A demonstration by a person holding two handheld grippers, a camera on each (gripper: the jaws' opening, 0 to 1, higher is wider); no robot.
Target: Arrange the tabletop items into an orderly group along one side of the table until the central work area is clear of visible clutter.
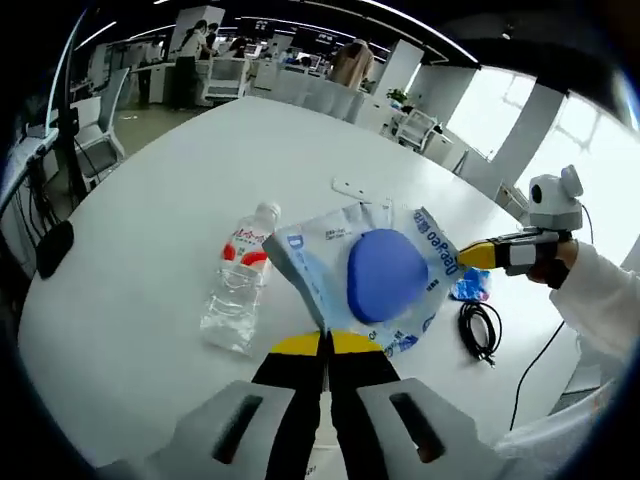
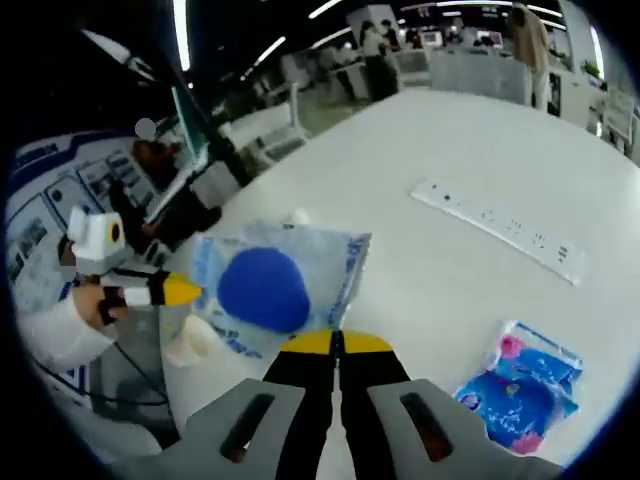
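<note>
A clear plastic bag (image 1: 400,262) with blue print holds a round blue pad (image 1: 385,273). It is stretched between both grippers above the white table (image 1: 180,190). My left gripper (image 1: 325,343) is shut on the bag's near edge. My right gripper (image 1: 482,255) comes in from the right and pinches the opposite edge. In the right gripper view the same bag (image 2: 335,265) and blue pad (image 2: 264,288) lie just past my right gripper (image 2: 336,343), which is shut on the bag's edge. There the left gripper (image 2: 178,291) holds the far side.
A clear water bottle (image 1: 238,290) with a red label lies left of the bag. A coiled black cable (image 1: 480,330) and a small blue packet (image 1: 470,288) sit to the right. A white power strip (image 2: 500,225) and a blue-pink packet (image 2: 520,385) lie on the table. Office desks and people stand behind.
</note>
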